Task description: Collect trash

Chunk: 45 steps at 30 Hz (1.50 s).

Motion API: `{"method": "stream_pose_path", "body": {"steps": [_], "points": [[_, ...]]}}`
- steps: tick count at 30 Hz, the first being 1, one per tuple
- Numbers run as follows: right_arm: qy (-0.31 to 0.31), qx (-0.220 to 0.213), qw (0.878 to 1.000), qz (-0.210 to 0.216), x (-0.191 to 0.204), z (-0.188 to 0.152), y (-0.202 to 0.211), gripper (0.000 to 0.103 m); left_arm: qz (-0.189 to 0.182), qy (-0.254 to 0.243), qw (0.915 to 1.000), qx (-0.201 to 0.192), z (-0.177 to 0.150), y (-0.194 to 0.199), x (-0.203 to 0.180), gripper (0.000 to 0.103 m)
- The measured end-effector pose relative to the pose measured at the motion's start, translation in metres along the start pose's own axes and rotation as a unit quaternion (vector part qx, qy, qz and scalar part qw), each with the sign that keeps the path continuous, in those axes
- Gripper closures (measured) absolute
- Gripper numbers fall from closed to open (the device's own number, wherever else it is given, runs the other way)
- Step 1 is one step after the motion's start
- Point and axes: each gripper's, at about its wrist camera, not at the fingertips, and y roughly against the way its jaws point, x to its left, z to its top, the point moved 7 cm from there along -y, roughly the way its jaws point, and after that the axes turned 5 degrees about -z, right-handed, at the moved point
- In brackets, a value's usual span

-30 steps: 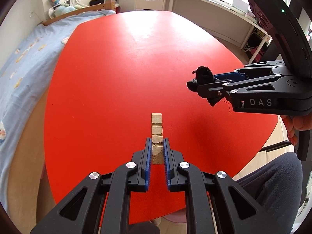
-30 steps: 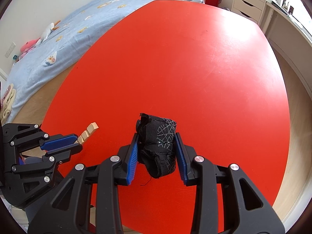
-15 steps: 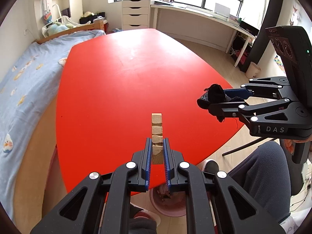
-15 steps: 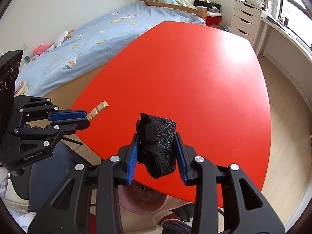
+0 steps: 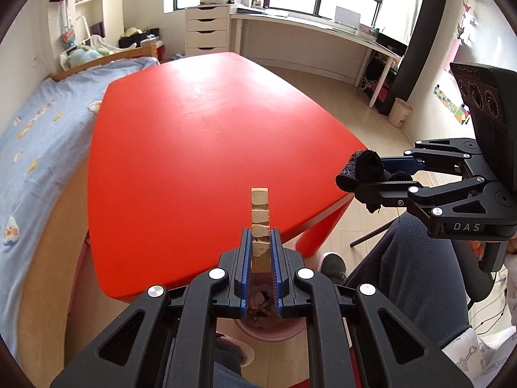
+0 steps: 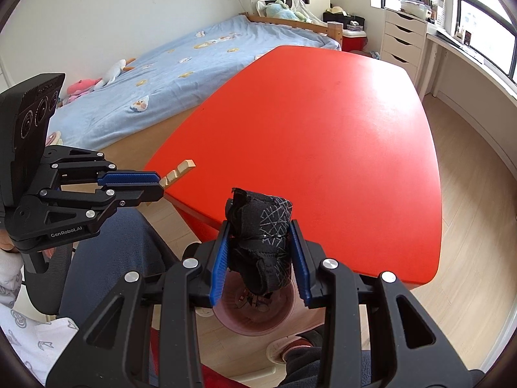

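My left gripper is shut on a pale wooden strip made of several segments; it sticks out forward past the fingertips. It also shows in the right wrist view, held by the left gripper. My right gripper is shut on a crumpled black cloth with a grey line pattern; the left wrist view shows that cloth too. Both grippers hang off the near edge of the red table, above a pink trash bin on the floor that holds some scraps.
The pink bin also shows under the left fingers. A person's legs in dark trousers and shoes are beside the bin. A bed with a blue cover lies left of the table. A white desk and drawers stand at the back.
Both grippers have pulled back and up from over the table to past its near edge, each still holding its item. The pink bin has come into view below them.
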Motion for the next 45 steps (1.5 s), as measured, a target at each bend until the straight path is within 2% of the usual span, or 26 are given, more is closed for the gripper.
{"method": "stream_pose_path", "body": {"steps": [12,29,31,33,34,35,36,37,40,45], "points": [[0.004,0.021,1.0,0.017,0.026,-0.043,0.001,0.068,-0.023,-0.004,0.9996,0.016,-0.029,-0.001,-0.02,0.091],[-0.005,0.022,0.999,0.029,0.024,-0.047,0.003,0.067,-0.039,-0.003,0.9991,0.015,-0.031,-0.001,-0.024,0.091],[-0.006,0.021,0.999,0.033,0.024,-0.047,0.004,0.065,-0.04,-0.002,0.9991,0.014,-0.03,-0.001,-0.024,0.09],[-0.007,0.021,0.999,0.029,0.022,-0.048,0.003,0.06,-0.037,0.0,0.9992,0.011,-0.03,-0.001,-0.023,0.081],[-0.008,0.021,0.999,0.027,0.021,-0.048,0.003,0.044,-0.034,0.002,0.9993,0.011,-0.03,-0.002,-0.021,0.063],[-0.01,0.019,0.999,0.024,0.02,-0.048,0.004,0.025,-0.03,0.005,0.9995,0.008,-0.029,-0.001,-0.019,0.051],[-0.013,0.017,1.0,0.022,0.019,-0.048,0.004,0.021,-0.027,0.009,0.9996,0.003,-0.029,0.0,-0.017,0.027],[-0.016,0.015,1.0,0.019,0.017,-0.049,0.004,0.016,-0.021,0.014,0.9997,-0.005,-0.028,0.001,-0.015,0.012],[-0.027,0.018,0.999,0.006,0.011,-0.05,0.002,0.009,-0.007,0.022,0.9997,-0.006,-0.028,0.001,-0.008,0.01],[-0.034,0.018,0.999,-0.004,0.007,-0.05,0.001,0.005,-0.001,0.029,0.9996,-0.003,-0.028,0.0,-0.005,0.008]]}}
